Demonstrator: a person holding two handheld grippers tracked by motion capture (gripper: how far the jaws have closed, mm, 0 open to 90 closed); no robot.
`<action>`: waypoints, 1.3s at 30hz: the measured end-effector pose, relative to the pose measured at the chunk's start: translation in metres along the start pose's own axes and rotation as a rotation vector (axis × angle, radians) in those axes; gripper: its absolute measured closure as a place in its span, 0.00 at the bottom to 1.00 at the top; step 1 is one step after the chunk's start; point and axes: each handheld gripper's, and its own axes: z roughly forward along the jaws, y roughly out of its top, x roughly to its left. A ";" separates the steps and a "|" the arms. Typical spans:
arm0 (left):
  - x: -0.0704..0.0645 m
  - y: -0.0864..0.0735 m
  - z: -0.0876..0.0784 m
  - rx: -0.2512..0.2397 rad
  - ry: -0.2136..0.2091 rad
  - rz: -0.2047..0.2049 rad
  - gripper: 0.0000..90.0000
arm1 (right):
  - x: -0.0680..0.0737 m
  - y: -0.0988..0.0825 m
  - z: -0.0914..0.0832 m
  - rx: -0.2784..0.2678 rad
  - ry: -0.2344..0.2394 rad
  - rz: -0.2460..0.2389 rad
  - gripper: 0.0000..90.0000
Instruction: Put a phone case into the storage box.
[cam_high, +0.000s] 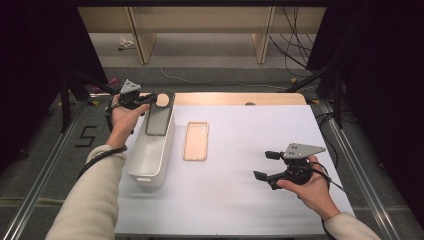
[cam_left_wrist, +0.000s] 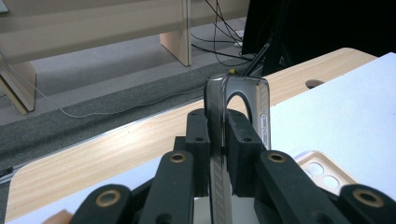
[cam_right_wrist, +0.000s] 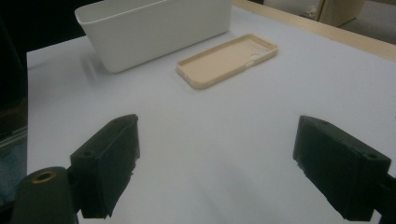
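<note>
- Dark phone case (cam_high: 158, 118), held edge-on above the far end of the white bin (cam_high: 145, 162), tilted over its rim.
- Left claw (cam_left_wrist: 218, 140) clenched on the case's edge, pads pressing both faces.
- Beige phone case (cam_high: 195, 141) flat on the worktop (cam_high: 240, 195), just beside the bin.
- Right claw (cam_high: 265, 165) released, jaws wide apart, grasping nothing, low over bare worktop.

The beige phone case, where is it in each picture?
High view: the beige phone case lies flat mid-table, right of the white bin.
Left gripper view: only its camera-hole corner peeks out at lower right, behind the jaws.
Right gripper view: it lies at upper middle, just right of the bin.
Shared landmark: the white table cover under it, seen in every view.
</note>
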 end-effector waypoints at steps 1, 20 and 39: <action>0.000 -0.001 0.000 0.000 0.001 -0.003 0.89 | 0.000 0.000 0.000 0.000 0.000 0.000 0.17; 0.005 -0.007 0.001 0.022 0.008 -0.013 0.87 | 0.000 0.000 0.000 0.005 0.004 0.001 0.17; 0.007 -0.008 0.002 0.043 0.028 -0.013 0.85 | 0.000 0.000 0.001 0.007 0.006 0.000 0.17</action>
